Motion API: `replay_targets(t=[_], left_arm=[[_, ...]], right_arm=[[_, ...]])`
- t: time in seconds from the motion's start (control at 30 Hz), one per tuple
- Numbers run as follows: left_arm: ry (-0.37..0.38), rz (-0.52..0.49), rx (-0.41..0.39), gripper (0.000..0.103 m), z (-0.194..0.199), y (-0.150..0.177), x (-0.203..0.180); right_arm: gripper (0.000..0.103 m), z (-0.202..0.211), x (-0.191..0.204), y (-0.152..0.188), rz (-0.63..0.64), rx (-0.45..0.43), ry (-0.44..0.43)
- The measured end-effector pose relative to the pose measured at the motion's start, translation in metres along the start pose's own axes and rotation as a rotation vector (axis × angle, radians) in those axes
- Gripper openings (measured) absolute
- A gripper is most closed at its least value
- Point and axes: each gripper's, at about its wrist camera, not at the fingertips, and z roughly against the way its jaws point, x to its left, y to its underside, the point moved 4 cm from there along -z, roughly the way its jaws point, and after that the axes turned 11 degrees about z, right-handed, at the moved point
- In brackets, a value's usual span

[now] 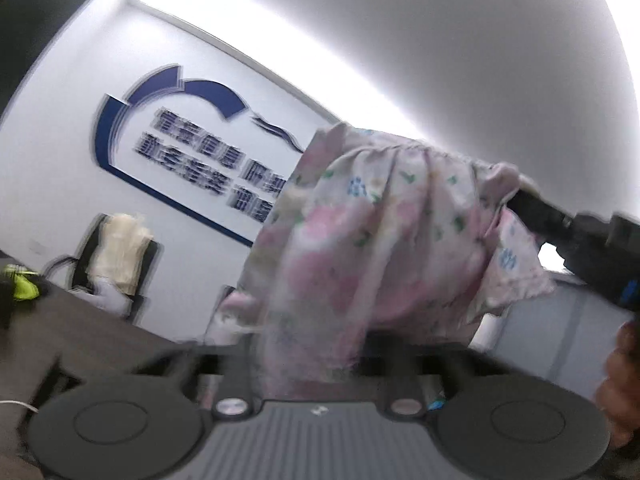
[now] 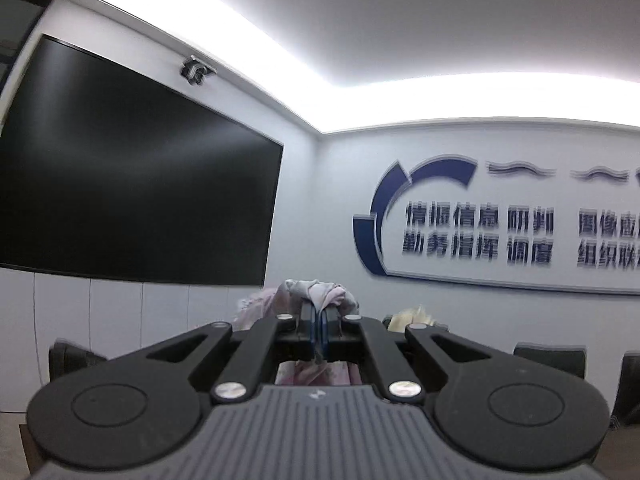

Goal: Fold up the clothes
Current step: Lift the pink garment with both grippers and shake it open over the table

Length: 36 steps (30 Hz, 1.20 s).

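The floral garment (image 1: 360,236) hangs in mid-air above the grey table (image 1: 80,332), held up between both claws. It appears light, soft and limp; the gathered top edge is the sensible hold. That edge runs across; the length hangs down. Right gripper (image 2: 319,322) is clenched on bunched cloth. Left gripper (image 1: 316,364) is largely hidden by fabric, closed on it.

Meeting room: wall screen (image 2: 132,168), slogan sign (image 2: 500,232)
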Motion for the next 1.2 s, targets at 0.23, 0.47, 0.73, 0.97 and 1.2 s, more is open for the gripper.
replay_targets(t=[0.23, 0.47, 0.73, 0.97, 1.2], left_arm=[[0.141, -0.074, -0.098, 0.003, 0.081, -0.038, -0.079], [0.088, -0.251, -0.109, 0.002, 0.106, -0.029, -0.153], [-0.161, -0.247, 0.135, 0.003, 0.005, -0.006, -0.084], [-0.688, -0.281, 0.365, 0.029, -0.102, 0.12, 0.132], [-0.518, -0.297, 0.388, 0.087, 0.014, 0.222, 0.167]], right_arm=[[0.002, 0.081, 0.014, -0.058, 0.053, -0.106, 0.098], [0.002, 0.134, 0.026, -0.074, 0.054, -0.13, 0.069], [0.003, 0.042, -0.024, 0.038, -0.121, 0.126, 0.049], [0.037, -0.107, -0.085, 0.275, -0.245, 0.693, 0.245], [0.067, -0.034, -0.041, 0.37, -0.259, 0.723, 0.22]])
